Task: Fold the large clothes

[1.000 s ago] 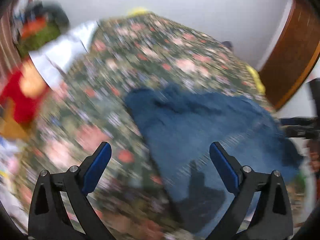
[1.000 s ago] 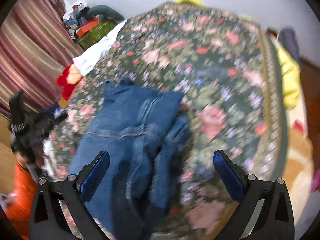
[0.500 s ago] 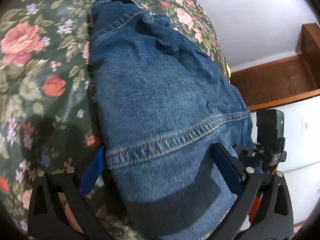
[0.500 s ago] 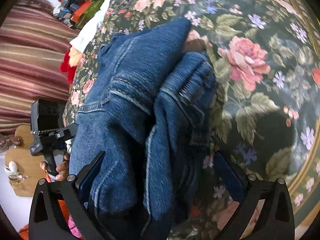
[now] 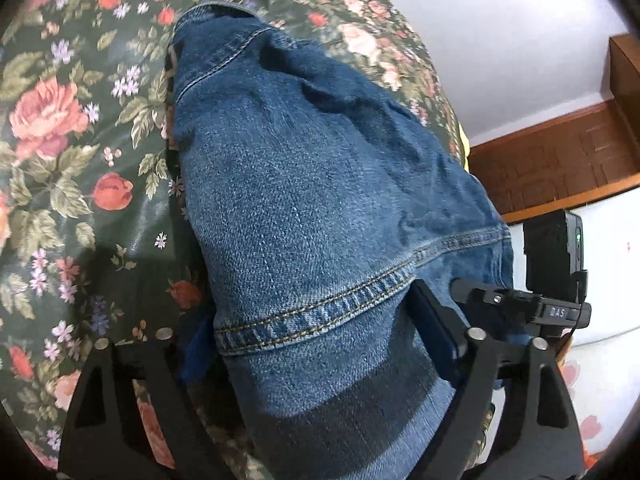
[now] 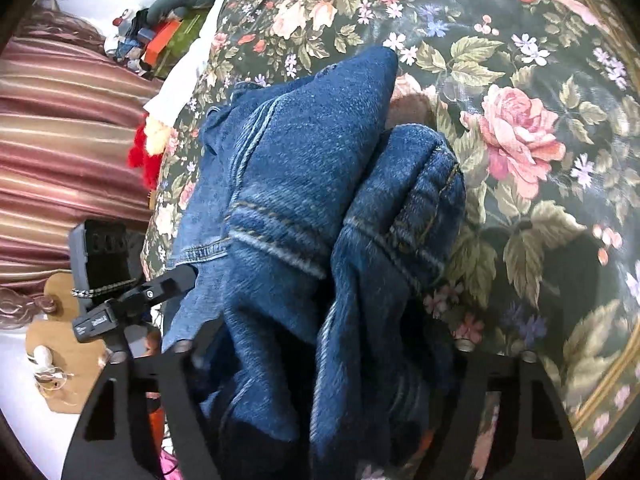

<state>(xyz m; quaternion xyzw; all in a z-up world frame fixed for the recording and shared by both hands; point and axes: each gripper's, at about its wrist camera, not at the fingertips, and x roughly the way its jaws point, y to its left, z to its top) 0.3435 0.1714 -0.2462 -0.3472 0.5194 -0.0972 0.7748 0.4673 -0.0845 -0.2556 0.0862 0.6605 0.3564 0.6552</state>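
Left wrist view: the left gripper (image 5: 316, 344) has dropped close to the blue jeans (image 5: 312, 200), which lie on the flowery bedspread (image 5: 60, 140). A second ago it was up high. Its jaws have just been closing and now squeeze the near end of one leg.

Right wrist view: the right gripper (image 6: 320, 364) has come down too. Its jaws have just been closing on the bunched denim at the near edge. I think both ends are grabbed, ready to lift and fold
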